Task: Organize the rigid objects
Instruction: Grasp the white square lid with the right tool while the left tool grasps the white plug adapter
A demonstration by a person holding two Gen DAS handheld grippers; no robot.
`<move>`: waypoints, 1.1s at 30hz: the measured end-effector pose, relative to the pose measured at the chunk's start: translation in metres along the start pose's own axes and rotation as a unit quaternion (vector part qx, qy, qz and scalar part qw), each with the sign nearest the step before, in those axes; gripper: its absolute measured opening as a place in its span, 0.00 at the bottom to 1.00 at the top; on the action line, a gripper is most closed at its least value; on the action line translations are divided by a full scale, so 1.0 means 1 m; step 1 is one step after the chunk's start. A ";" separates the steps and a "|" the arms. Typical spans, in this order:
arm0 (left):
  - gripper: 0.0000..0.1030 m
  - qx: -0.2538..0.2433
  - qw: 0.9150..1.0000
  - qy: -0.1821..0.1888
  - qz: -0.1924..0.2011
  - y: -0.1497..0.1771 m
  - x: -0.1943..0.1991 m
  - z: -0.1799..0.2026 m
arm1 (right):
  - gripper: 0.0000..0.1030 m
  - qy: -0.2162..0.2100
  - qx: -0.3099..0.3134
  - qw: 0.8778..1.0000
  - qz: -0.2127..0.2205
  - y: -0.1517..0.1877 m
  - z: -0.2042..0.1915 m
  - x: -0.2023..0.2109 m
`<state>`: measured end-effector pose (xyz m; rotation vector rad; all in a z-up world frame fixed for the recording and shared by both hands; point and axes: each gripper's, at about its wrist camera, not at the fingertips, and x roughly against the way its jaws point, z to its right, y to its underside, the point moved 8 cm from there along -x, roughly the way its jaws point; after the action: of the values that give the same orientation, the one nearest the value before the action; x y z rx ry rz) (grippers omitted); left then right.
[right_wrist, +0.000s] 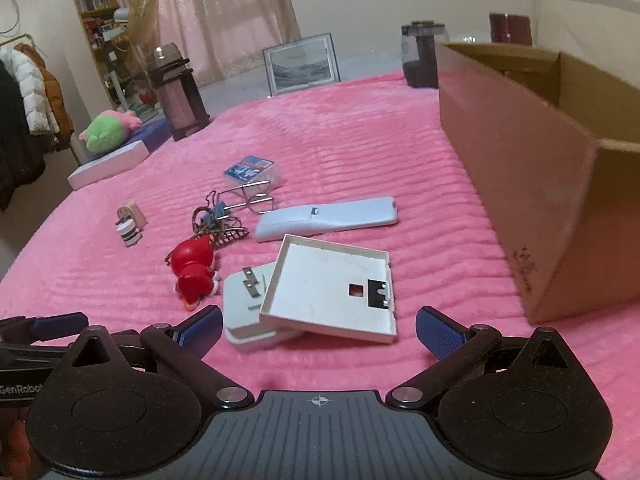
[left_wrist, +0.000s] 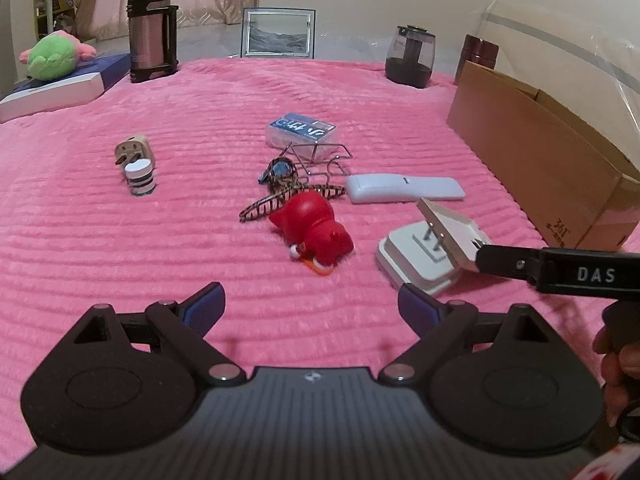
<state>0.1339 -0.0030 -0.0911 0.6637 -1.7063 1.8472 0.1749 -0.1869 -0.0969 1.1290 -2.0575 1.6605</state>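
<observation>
Lying tilted: white plug adapter [right_wrist: 328, 292]

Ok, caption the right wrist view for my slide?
Open right gripper approaching white plate leaning on charger, cardboard box alongside.

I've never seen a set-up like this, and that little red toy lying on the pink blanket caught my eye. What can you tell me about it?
The glossy red plastic animal figurine lies tipped over on the ribbed pink blanket. It has a rounded body and head, with small white and orange parts at one end. A brown claw hair clip lies against it on the far side, and a white plug adapter sits beside it, apart. Neither pair of tongs touches it.
</observation>
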 end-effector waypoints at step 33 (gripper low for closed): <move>0.88 -0.033 0.996 0.076 0.016 -0.011 -0.028 0.027 | 0.82 0.026 0.005 1.000 0.001 -0.011 0.030 -0.030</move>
<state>0.1621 -0.0312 -0.0995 0.4593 -1.6788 1.8061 0.2098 -0.2033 -0.1176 1.0770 -2.0211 1.6838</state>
